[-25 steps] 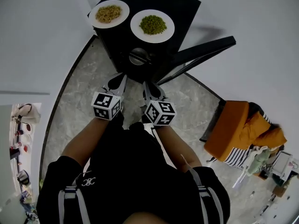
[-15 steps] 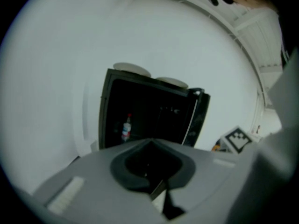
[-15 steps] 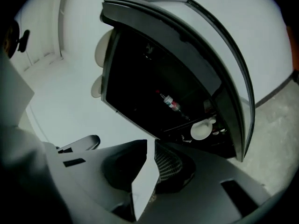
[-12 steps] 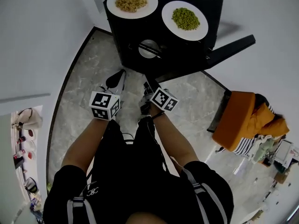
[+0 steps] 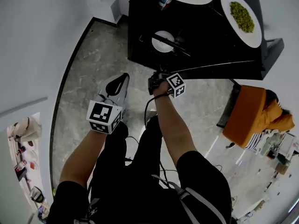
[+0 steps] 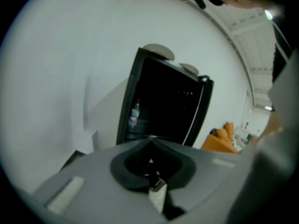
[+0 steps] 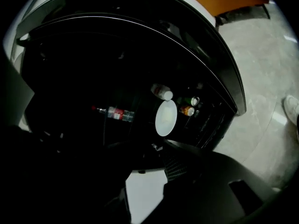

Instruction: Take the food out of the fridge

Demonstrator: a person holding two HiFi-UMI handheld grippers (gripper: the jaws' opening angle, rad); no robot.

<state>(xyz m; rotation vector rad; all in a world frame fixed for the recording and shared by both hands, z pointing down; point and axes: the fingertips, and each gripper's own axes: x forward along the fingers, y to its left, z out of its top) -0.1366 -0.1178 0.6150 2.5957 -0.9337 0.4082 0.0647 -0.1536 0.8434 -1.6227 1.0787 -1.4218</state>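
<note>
The right hand-held gripper (image 5: 155,80), its jaws just opened wide with nothing between them, faces a white plate (image 7: 166,117) just ahead inside the open fridge (image 5: 210,50). The left hand-held gripper (image 5: 120,79) is pressed together and empty.

Head cam looks steeply down on the open fridge (image 5: 210,36); both gripper views face its dark inside, the right closer.

An orange seat (image 5: 247,113) is set on the grey marbled floor (image 5: 88,64) at the right; a white wall (image 5: 32,41) is seen along the floor's left side.
</note>
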